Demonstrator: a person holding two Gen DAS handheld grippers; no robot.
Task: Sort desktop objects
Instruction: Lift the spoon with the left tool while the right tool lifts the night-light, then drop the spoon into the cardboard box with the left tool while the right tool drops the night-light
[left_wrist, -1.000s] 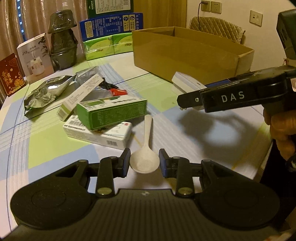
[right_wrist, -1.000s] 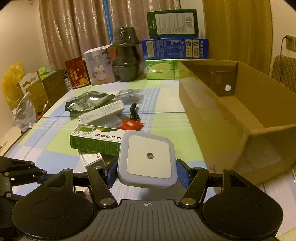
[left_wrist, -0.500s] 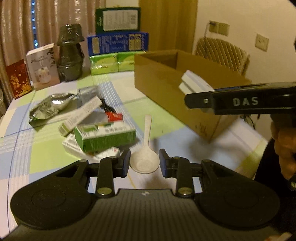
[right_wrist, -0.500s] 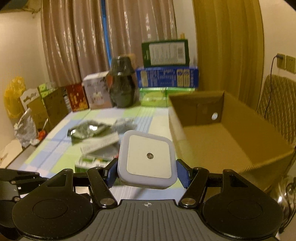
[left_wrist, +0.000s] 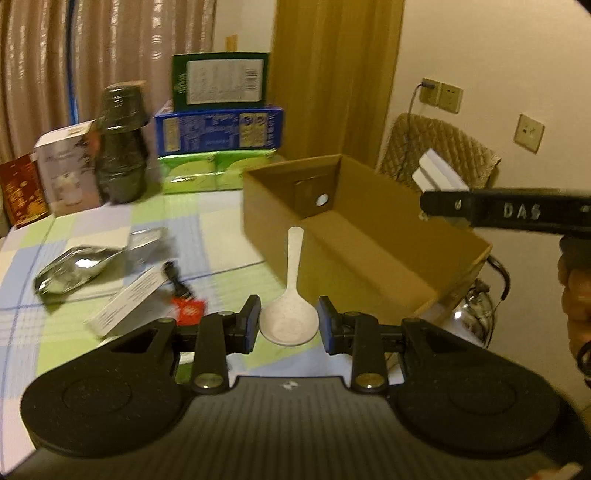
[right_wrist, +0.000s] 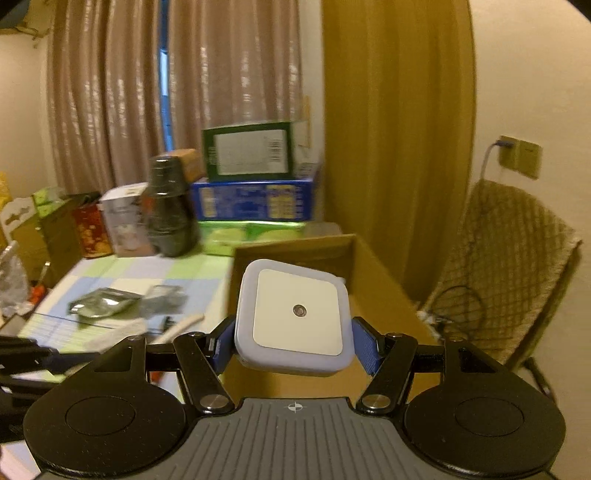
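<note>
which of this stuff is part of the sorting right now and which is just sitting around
In the job:
- spoon, held in the left hand-held gripper
- night light, held in the right hand-held gripper
- cardboard box, open and empty

Lying about:
- foil pouch
- white carton
- red packet
- stacked boxes at the back
- chair

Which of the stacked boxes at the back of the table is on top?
The dark green box, its white label facing out, atop the blue box.
</note>
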